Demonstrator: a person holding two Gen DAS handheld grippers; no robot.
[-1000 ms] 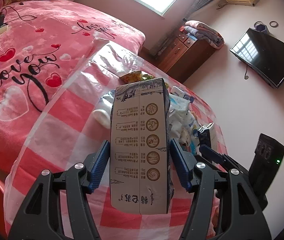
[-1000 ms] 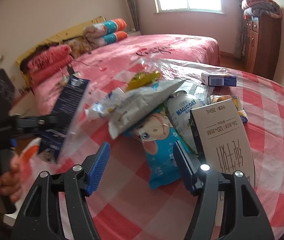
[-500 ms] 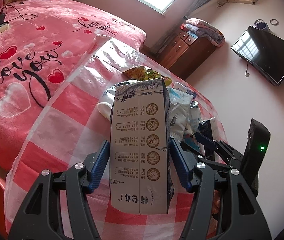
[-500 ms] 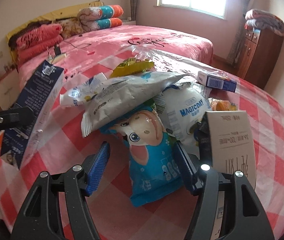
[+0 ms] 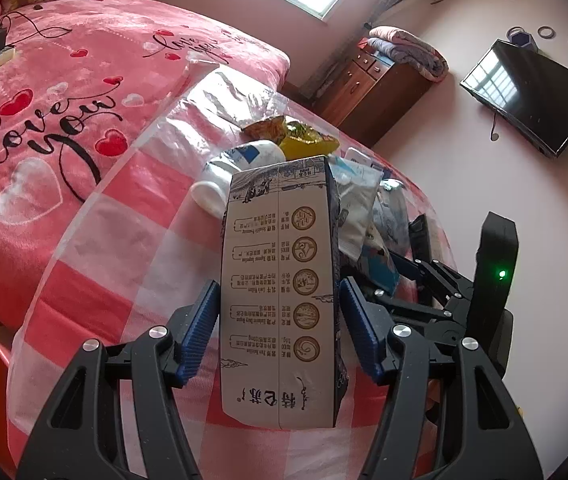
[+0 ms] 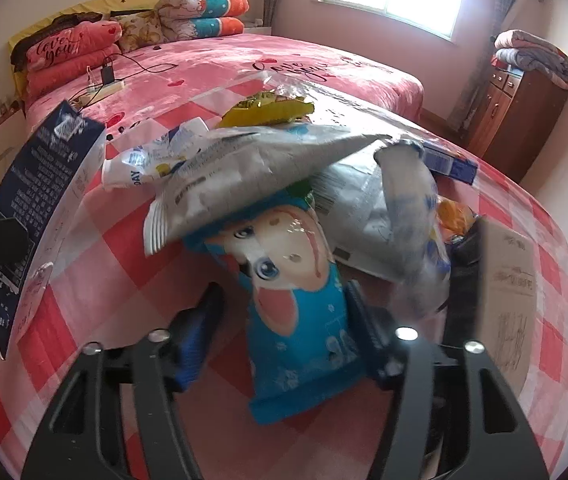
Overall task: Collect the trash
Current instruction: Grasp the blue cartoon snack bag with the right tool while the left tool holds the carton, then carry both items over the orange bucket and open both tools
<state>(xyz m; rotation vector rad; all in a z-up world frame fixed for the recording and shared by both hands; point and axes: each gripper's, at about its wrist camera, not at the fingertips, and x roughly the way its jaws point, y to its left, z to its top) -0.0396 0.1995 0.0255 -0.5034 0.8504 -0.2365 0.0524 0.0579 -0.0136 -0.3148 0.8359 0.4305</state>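
My left tool (image 5: 279, 320) grips carton (image 5: 279, 280); right tool (image 6: 284, 336) wide, straddling blue snack bag (image 6: 296, 312). Next: clamp bag.

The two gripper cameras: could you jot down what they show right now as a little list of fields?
Setting: bedroom, pink bed behind a checked table
Left gripper: shut on milk carton, held off the table
Right gripper: open, fingers either side of blue cartoon snack bag
Pile: silver wrapper lying on top of the blue bag; yellow wrapper behind
Also on table: beige carton at right, small blue box
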